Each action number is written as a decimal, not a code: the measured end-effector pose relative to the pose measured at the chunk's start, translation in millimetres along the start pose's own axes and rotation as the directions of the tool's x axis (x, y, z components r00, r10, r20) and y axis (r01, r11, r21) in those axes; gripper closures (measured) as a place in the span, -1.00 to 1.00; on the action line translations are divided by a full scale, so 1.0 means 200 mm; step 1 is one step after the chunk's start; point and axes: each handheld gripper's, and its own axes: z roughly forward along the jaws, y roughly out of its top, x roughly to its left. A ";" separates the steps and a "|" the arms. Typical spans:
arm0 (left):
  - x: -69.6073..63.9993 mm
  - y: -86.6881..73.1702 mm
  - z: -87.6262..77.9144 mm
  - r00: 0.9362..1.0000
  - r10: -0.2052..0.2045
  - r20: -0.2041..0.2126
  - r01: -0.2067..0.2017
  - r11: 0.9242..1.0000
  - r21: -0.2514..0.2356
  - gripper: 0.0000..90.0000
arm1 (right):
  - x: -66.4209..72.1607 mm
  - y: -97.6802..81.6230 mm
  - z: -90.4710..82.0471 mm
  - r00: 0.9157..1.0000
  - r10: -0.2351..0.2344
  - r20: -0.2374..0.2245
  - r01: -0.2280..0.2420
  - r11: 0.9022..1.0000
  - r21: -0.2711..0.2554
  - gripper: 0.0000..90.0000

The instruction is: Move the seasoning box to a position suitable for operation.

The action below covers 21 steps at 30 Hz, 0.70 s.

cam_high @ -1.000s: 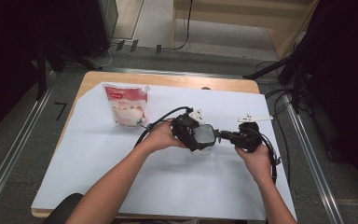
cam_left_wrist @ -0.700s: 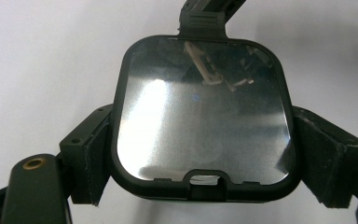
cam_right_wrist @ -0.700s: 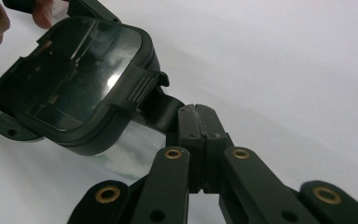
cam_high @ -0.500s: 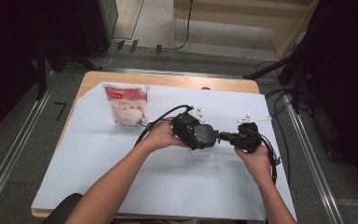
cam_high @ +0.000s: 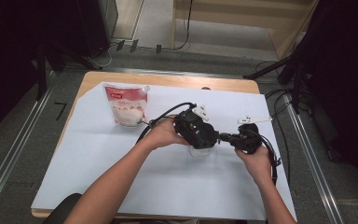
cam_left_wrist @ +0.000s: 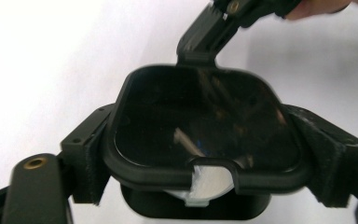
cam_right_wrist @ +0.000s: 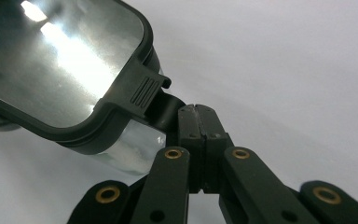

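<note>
- Your left gripper (cam_high: 200, 136) straddles the jar (cam_left_wrist: 205, 140), jaws pressed on its two sides under the lid rim. Likely you brace it so it cannot twist.
- Your right gripper (cam_right_wrist: 196, 122) has its jaws fully closed, pinching the lid tab (cam_right_wrist: 161, 105). Reads as a pull to lift the lid (cam_right_wrist: 51, 60).
- Jar sits between your grippers, on the white sheet (cam_high: 121, 158).
- Pouch (cam_high: 127, 105) stands well off, beyond your left gripper.
- Open sheet lies right of and behind your right gripper; room to draw back.

Clear container (cam_high: 199, 150) with black-rimmed lid (cam_left_wrist: 200, 121) on it, mid-table on white sheet (cam_high: 98, 154)
</note>
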 end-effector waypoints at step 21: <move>-0.01 0.08 -0.01 0.998 -0.027 0.056 0.025 0.999 0.022 -0.32 | 0.01 -0.02 -0.01 1.000 -0.004 -0.006 0.004 1.000 0.005 1.00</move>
